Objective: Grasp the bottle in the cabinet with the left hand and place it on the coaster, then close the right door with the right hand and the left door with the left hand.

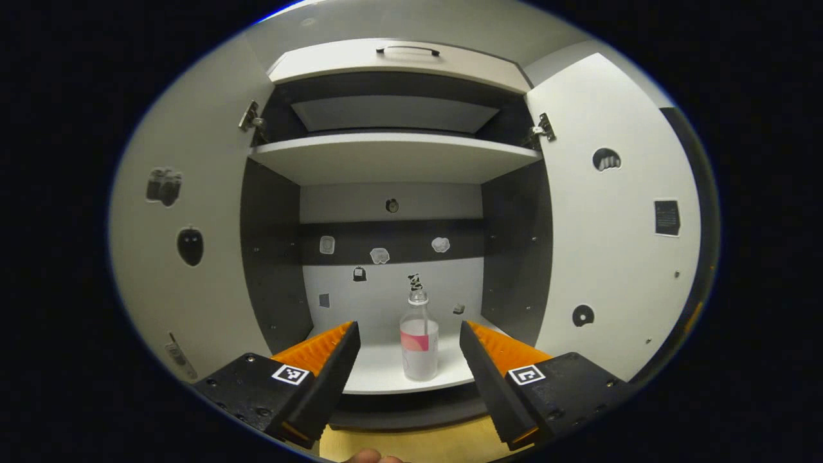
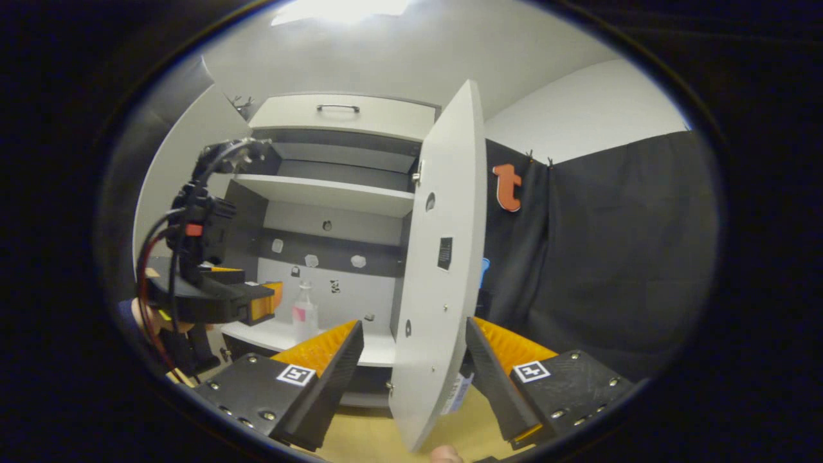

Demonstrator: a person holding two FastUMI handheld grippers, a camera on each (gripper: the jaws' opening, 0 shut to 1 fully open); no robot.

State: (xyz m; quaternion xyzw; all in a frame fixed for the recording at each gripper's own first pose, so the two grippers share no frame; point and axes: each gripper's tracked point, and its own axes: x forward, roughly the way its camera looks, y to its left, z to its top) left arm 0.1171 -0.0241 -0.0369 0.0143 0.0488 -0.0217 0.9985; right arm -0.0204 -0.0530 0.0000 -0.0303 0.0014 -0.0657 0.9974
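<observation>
A clear bottle (image 1: 419, 341) with a pink label stands upright on the cabinet's lower shelf (image 1: 386, 373), near its front edge. My left gripper (image 1: 408, 325) is open just in front of the shelf, and the bottle shows between its fingers without touching either. Both doors are swung open, the left door (image 1: 186, 257) and the right door (image 1: 611, 257). In the right gripper view, my right gripper (image 2: 413, 323) is open and the right door (image 2: 437, 270) stands edge-on between its fingers. That view also has the left gripper (image 2: 260, 301) close to the bottle (image 2: 304, 315).
An upper shelf (image 1: 392, 157) and a drawer with a handle (image 1: 408, 49) sit above the bottle. A wooden tabletop (image 1: 411, 444) lies below the cabinet. A hand (image 2: 138, 315) holds the left gripper. Black cloth (image 2: 611, 257) hangs to the right of the open door.
</observation>
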